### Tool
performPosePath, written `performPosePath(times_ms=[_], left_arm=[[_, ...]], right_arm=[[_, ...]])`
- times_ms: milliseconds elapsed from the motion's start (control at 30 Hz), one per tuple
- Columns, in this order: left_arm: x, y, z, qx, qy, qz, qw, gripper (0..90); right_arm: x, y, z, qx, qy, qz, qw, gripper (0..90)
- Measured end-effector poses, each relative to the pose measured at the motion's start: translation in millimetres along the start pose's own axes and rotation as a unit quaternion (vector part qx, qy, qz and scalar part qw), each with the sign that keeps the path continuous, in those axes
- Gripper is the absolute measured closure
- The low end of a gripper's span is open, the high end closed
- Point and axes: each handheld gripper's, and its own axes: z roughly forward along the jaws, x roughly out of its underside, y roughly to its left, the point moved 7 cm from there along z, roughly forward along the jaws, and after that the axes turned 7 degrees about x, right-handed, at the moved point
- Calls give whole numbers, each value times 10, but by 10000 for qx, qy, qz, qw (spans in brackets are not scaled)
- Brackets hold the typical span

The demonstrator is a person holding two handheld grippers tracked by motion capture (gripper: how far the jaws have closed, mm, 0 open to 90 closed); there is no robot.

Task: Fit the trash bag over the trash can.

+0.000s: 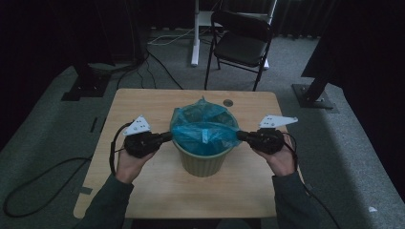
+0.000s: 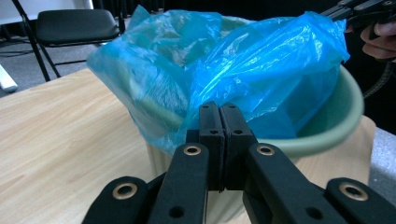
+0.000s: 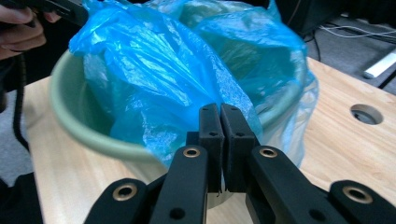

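A pale green ribbed plastic bin stands near the middle of the light wooden table, and everything here sits around that bin; a thin, crinkled blue plastic bag lines it, bunched up above the rim and spilling over the edge on both sides.

The left gripper reaches in level from the bin's left side, its tips right at the rim where the blue film hangs over; in the left gripper view the two black jaws stand pressed together, and the bag's edge lies just at and behind their tips; whether any film is pinched between them I cannot tell.

The right gripper comes in the same way from the bin's right side, tips at the overhanging film; in the right gripper view its jaws are likewise drawn tight together against the bag's folded edge, and a pinch there cannot be made out either.

Beyond the bin, past the table's far edge, a black folding chair stands on grey carpet.
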Motion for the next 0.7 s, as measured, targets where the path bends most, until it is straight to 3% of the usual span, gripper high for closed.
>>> performPosePath(times_ms=[367, 700], left_arm=[[179, -132, 18, 129, 150, 18, 9998, 888], [216, -213, 48, 302, 98, -8, 9995, 889]], right_arm=[[230, 128, -87, -224, 171, 5, 9996, 885], [287, 219, -33, -462, 208, 37, 9987, 888]])
